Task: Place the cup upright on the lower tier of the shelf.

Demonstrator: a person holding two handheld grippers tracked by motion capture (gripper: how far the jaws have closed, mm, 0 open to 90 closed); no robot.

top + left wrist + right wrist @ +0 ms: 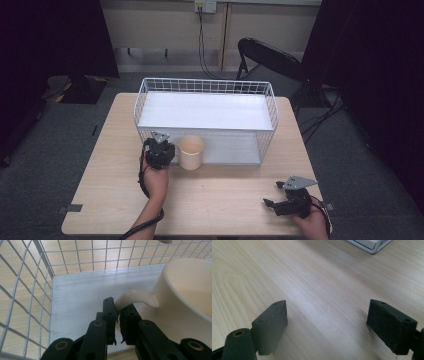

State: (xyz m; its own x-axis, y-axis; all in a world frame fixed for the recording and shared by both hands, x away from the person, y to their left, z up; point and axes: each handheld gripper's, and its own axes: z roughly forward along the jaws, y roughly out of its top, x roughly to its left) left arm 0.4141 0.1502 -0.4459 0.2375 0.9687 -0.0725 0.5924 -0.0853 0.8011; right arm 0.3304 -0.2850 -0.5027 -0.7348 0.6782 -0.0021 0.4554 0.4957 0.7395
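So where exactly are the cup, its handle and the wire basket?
cup [190, 153]: high view, on its outer side wall.
handle [136, 297]: left gripper view, on the top of its curve.
wire basket [207, 86]: high view, on its far rim.

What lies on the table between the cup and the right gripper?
Nothing: in the high view, bare table runs from the cup to the open right gripper.

From my left gripper view the cup [185, 305] runs off the right edge, so I can't see its far side or base. My left gripper [117, 315] hides the lower part of the cup's handle [136, 298]; the pads seem clamped on it.
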